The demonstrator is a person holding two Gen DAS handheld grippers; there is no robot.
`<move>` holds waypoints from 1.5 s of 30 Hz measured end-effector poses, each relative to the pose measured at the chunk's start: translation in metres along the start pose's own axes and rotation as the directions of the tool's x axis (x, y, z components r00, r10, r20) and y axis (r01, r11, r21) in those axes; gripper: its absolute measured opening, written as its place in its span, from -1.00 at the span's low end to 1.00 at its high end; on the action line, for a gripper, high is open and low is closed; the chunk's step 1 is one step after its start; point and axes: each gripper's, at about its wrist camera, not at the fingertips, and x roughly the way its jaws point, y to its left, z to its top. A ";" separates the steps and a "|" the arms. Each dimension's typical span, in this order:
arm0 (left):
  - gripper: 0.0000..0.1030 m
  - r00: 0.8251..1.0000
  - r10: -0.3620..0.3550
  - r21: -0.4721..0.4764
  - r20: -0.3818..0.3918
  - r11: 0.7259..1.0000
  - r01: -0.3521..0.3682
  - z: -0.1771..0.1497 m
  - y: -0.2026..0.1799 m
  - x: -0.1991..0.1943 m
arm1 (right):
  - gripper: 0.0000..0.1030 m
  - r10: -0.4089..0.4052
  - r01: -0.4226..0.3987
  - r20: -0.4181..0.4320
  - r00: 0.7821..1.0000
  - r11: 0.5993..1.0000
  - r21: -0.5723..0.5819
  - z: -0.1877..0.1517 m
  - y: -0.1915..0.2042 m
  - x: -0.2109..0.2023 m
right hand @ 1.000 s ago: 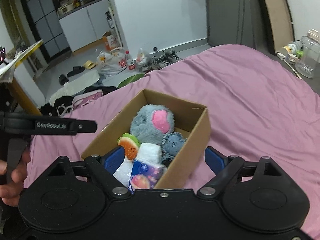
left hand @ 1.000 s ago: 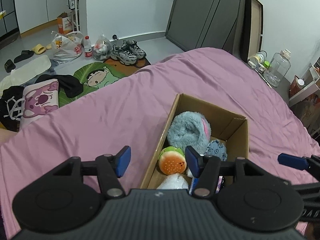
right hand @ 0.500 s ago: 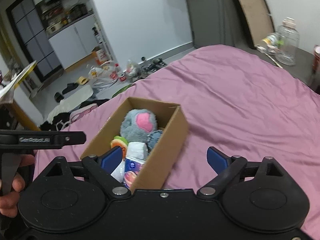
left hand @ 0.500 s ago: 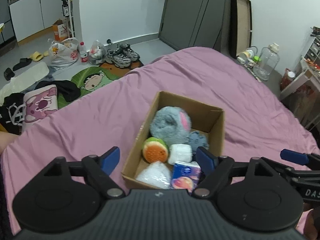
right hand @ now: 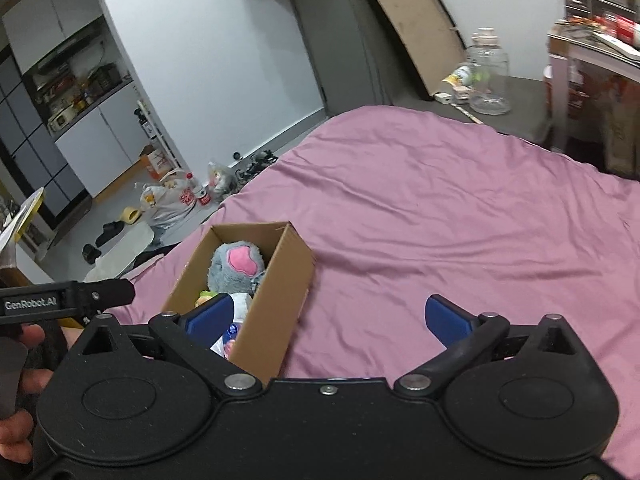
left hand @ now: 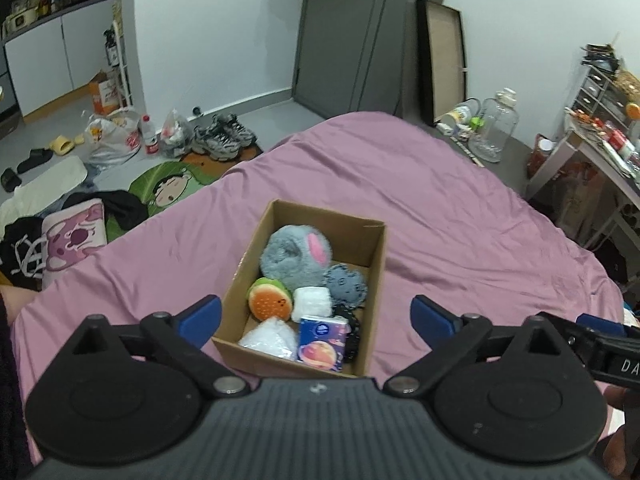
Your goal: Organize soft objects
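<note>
Cardboard box [left hand: 374, 280] of soft toys on pink bed [left hand: 460, 216], long axis pointing away | directly ahead of left gripper [left hand: 316, 316], ahead-left of right gripper [right hand: 328, 316] | both jaws just opened wide, empty

We see the cardboard box [left hand: 374, 264] on the bed [left hand: 460, 216], plush toys [left hand: 294, 254] and tissue pack [left hand: 322, 338] inside.
</note>
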 end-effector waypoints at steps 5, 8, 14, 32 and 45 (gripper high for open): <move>1.00 1.000 -0.010 0.010 0.026 1.000 0.010 -0.009 -0.008 -0.021 | 1.00 -0.018 0.018 0.047 0.999 1.000 0.008 -0.007 -0.003 -0.033; 1.00 0.999 -0.010 0.016 0.046 1.000 0.009 -0.016 -0.011 -0.034 | 1.00 -0.019 0.018 0.061 0.998 1.000 0.012 -0.011 -0.003 -0.049; 1.00 0.997 -0.020 0.009 0.074 1.000 0.019 -0.027 -0.014 -0.055 | 1.00 -0.051 0.050 0.072 0.996 0.999 0.017 -0.024 -0.006 -0.075; 1.00 0.991 -0.037 0.063 0.130 0.998 0.029 -0.063 -0.021 -0.101 | 1.00 -0.087 0.089 0.086 0.992 0.996 -0.016 -0.063 -0.002 -0.133; 1.00 0.989 -0.032 0.084 0.141 0.996 0.020 -0.087 -0.021 -0.124 | 1.00 -0.082 0.092 0.143 0.986 0.994 -0.061 -0.078 0.002 -0.169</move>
